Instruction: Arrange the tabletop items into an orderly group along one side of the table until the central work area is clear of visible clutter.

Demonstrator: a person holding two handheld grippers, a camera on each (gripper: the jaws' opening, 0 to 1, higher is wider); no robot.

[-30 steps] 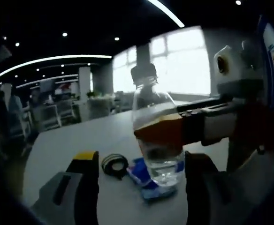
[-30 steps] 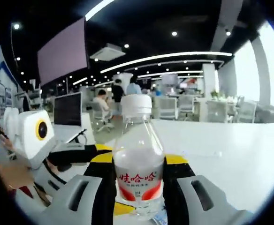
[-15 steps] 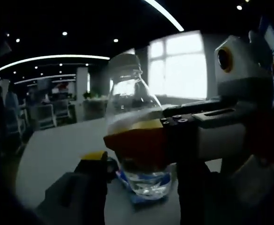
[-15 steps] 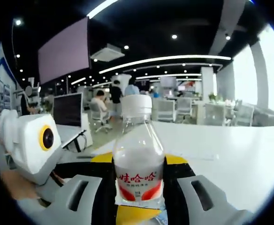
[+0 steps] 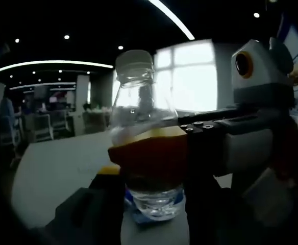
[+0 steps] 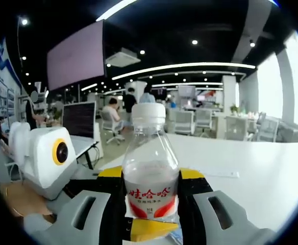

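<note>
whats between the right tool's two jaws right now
In the right gripper view, a clear water bottle with a white cap and red label stands between the right tool jaws, which are closed on its lower body.

The bottle [image 6: 151,187] carried a white label with red Chinese characters reading 娃哈哈; the smaller print beneath them was too small to read.

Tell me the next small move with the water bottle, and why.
Probably carry the water bottle a little toward one table edge and set it down. The right hand-held gripper is shut on it, its yellow pads on both sides. In the left gripper view its base hangs above the table, over a blue item.
</note>
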